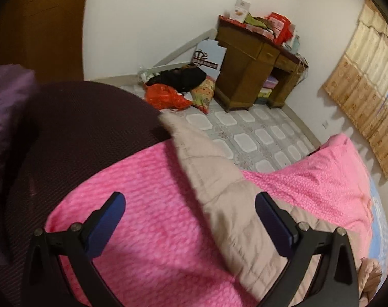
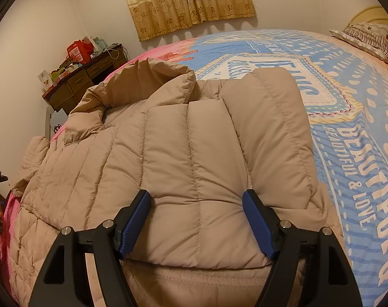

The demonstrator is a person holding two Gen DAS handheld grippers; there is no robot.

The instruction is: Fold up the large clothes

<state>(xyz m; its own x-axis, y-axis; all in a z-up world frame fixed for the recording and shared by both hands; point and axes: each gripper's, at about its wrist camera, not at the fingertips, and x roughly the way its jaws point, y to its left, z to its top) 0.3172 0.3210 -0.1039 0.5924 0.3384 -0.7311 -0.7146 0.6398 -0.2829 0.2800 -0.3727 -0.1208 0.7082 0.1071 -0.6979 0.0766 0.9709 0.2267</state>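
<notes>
A beige quilted padded jacket (image 2: pixel 183 148) lies spread on the bed, its sleeve folded over the body and its collar standing up at the far left. My right gripper (image 2: pixel 197 204) rests low on it. Its blue pads (image 2: pixel 136 217) straddle a puffy fold that fills the gap, and the jaws stand wide apart without pinching it. In the left wrist view, my left gripper (image 1: pixel 190 204) hangs open over the pink blanket (image 1: pixel 148 204), with nothing between its fingers. A strip of the jacket (image 1: pixel 227 199) runs under its right finger.
The bed carries a blue printed sheet (image 2: pixel 347 107) and a pillow (image 2: pixel 368 38) by the headboard. A wooden desk (image 1: pixel 250 71) piled with boxes stands against the wall, with bags (image 1: pixel 168 97) on the tiled floor. Dark maroon fabric (image 1: pixel 78 128) fills the left of the left wrist view.
</notes>
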